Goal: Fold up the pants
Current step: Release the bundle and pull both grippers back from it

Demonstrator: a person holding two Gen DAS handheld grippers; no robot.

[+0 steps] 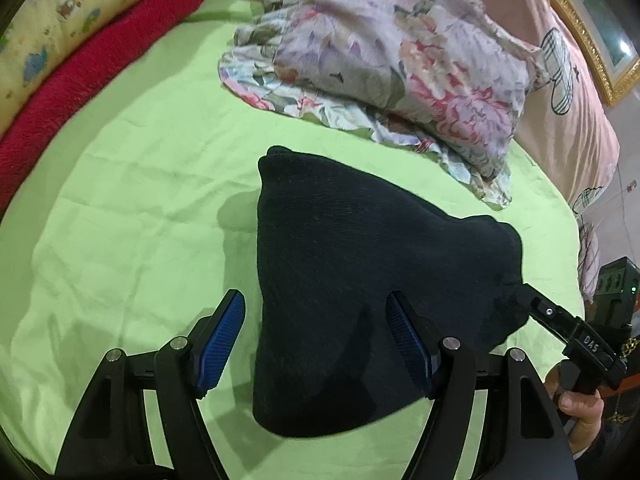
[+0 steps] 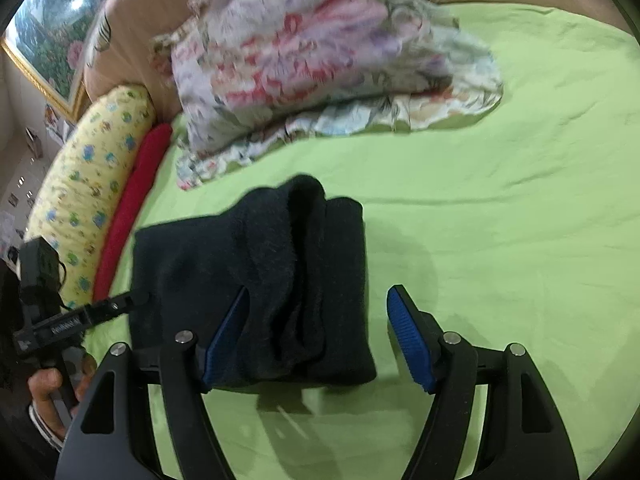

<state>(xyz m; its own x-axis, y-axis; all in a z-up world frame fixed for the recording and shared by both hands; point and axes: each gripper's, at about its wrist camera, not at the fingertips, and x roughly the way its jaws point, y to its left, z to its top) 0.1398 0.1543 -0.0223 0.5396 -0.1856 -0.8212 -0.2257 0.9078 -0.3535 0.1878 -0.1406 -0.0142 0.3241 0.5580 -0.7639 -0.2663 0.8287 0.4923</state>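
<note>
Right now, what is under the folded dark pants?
The dark pants lie on the green sheet, which shows all around them. Whatever sits directly beneath the bundle is covered. Both the left gripper and right gripper are open.

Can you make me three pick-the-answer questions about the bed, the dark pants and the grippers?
1. Where does the folded dark navy knit pants bundle lie?
A. on the light green bed sheet
B. on the floral pillow
C. on the floor

2. What colour is the long towel roll beside the yellow printed bolster?
A. blue
B. red
C. white

3. How is the left gripper?
A. shut on the sheet
B. out of view
C. open, jaws apart

Answers: 1 A, the bundle rests flat on green sheet, nearer than the floral ruffled pillow. 2 B, the roll is plainly red. 3 C, its blue pads stand wide apart over the pants; the right gripper is open too.
</note>
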